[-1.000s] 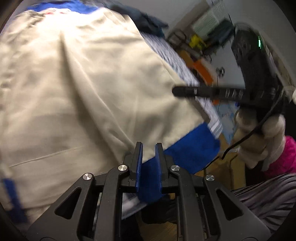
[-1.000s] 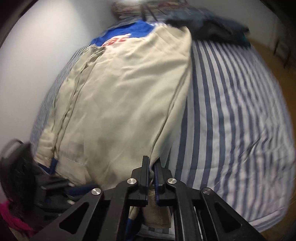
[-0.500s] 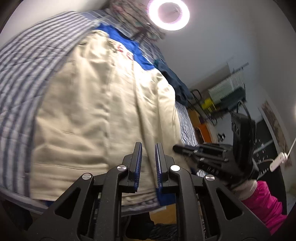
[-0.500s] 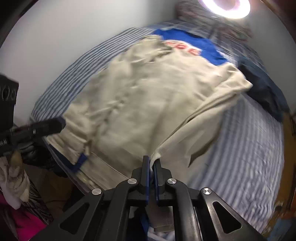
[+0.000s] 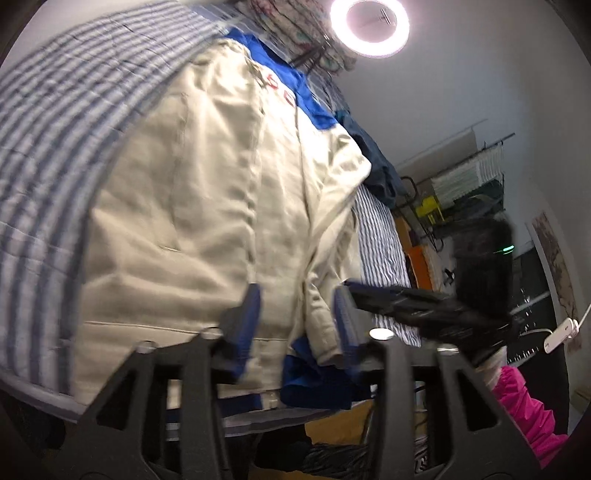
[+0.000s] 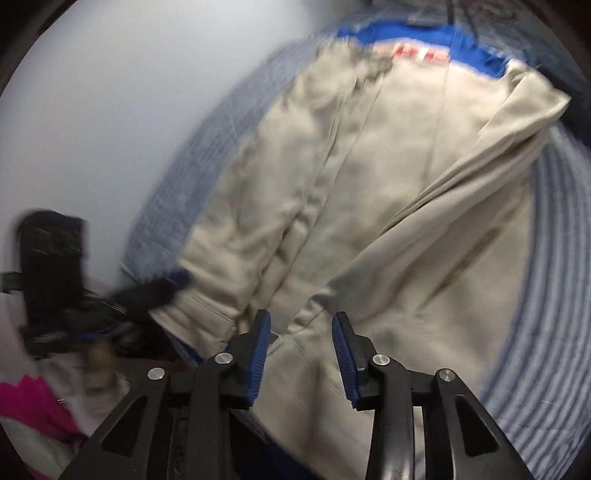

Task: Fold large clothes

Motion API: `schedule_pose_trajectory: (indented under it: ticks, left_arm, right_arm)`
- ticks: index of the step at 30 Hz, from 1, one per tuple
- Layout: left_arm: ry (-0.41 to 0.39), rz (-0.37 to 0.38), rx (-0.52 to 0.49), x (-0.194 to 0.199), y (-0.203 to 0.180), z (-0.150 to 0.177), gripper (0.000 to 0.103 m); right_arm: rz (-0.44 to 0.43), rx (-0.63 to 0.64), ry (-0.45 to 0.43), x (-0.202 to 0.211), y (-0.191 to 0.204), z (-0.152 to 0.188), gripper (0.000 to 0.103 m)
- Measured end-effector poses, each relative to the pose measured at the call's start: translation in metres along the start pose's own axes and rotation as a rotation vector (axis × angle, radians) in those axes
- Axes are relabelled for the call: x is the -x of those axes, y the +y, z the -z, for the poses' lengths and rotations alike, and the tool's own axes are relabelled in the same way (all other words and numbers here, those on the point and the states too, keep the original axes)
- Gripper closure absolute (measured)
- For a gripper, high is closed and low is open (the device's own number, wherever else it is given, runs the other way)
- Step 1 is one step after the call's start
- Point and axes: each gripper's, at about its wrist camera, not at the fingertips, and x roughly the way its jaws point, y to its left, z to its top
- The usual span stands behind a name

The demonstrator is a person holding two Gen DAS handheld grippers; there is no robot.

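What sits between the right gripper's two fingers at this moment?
Beige jacket fabric on the striped bed shows in the gap of the right gripper, in the right wrist view. Its jaws are opening, and the pads do not press it.

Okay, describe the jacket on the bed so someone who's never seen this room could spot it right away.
Find the bed with the blue-and-white striped sheet, under the ring light. The jacket lies spread along it, its hem nearest the left gripper and right gripper, both opening. It is the only beige garment, with blue trim and red lettering at the far end, unlike the dark blue clothes heaped beside it.
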Motion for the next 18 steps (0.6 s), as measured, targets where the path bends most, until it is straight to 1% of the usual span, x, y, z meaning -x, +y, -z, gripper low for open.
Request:
schedule_pose_trajectory:
  ticks: [3,5,7,9,12,14,15,18]
  left_arm:
    - [0.060,0.005,-0.029,-0.023,-0.011,0.003,0.045]
    - [0.094,-0.004,-0.044,-0.038,-0.017,0.005,0.044]
    - [0.122,-0.025,-0.059,-0.051,-0.022,0.007,0.044]
    - [0.149,-0.033,-0.050,-0.065,-0.020,0.006,0.044]
    - [0.173,-0.039,-0.044,-0.078,-0.019,0.008,0.044]
    - [0.176,-0.022,-0.053,-0.082,-0.020,0.010,0.044]
    - [0.178,-0.015,-0.060,-0.083,-0.021,0.011,0.044]
    - [0.183,-0.028,-0.094,-0.088,-0.024,0.011,0.044]
  right_arm:
    - [0.033,-0.053,-0.067,0.034,-0.023,0.004,0.059]
    - [0.064,-0.088,-0.102,0.049,-0.040,0.003,0.057]
    - [0.076,-0.145,-0.149,0.064,-0.061,0.000,0.052]
    - [0.081,-0.185,-0.190,0.073,-0.080,-0.007,0.045]
    - [0.114,-0.203,-0.234,0.080,-0.103,-0.022,0.042]
    - [0.135,-0.218,-0.261,0.080,-0.117,-0.035,0.040]
    - [0.139,-0.230,-0.275,0.080,-0.123,-0.041,0.037]
    - [0.154,-0.259,-0.315,0.075,-0.144,-0.062,0.035]
